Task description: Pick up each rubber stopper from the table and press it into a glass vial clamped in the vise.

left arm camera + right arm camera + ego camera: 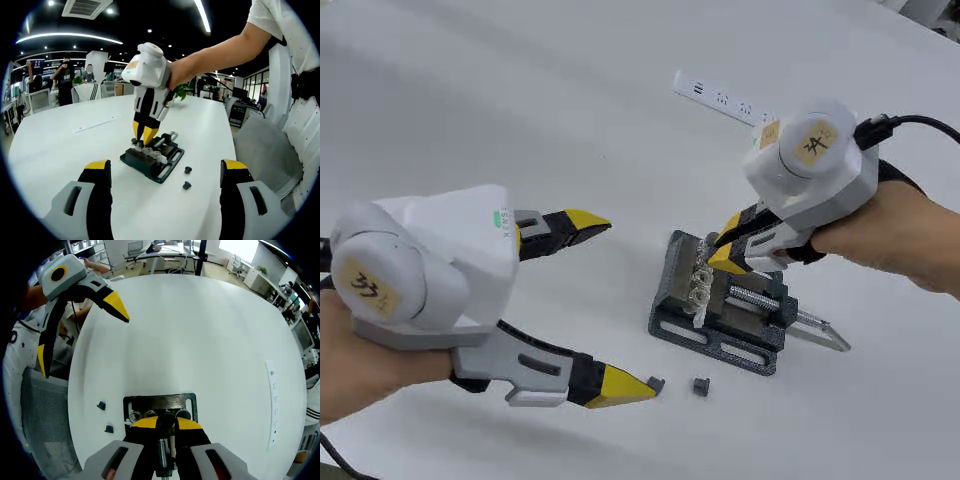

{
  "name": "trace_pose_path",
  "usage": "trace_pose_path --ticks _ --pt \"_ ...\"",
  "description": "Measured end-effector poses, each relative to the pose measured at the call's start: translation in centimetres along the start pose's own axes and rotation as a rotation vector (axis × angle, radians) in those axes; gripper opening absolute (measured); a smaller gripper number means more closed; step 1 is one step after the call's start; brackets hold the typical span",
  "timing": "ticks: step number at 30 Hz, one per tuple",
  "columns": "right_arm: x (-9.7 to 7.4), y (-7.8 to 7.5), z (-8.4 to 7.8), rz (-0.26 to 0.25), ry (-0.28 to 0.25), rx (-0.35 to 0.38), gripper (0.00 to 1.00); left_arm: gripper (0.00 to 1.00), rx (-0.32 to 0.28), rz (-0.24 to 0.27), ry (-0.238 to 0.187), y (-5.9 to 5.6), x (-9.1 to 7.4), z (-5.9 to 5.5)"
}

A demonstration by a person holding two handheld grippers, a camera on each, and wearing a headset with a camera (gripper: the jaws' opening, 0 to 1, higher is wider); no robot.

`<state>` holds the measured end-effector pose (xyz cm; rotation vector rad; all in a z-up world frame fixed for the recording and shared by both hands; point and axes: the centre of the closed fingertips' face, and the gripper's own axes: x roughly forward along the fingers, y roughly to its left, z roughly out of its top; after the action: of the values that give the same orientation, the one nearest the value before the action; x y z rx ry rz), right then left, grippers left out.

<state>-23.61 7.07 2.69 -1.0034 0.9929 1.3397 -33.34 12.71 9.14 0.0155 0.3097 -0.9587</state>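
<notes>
The right tool (166,423), pinched on a stopper (166,417) over the vials (702,282) in the vise (760,346), should push straight down softly, while the left tool (627,307) hangs open by two loose stoppers (700,386).

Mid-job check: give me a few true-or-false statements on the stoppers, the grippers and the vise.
1. Two stoppers lie loose on the table. True.
2. The left gripper has its jaws shut. False: they stand wide open, holding nothing.
3. The right gripper is at the vise, jaws close together. True.
4. The loose stoppers lie inside the vise. False: they lie on the table beside it.
</notes>
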Motion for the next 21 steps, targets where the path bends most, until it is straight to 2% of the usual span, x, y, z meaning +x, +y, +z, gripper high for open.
trace_pose_path --ticks 15,21 --pt "-0.06 -0.12 -0.12 -0.015 0.011 -0.019 0.06 0.88 -0.002 -0.005 0.005 0.04 0.18 -0.16" --pt "-0.07 -0.12 -0.15 -0.007 0.006 -0.018 0.07 0.88 -0.003 -0.007 0.0 -0.07 0.28 0.1"
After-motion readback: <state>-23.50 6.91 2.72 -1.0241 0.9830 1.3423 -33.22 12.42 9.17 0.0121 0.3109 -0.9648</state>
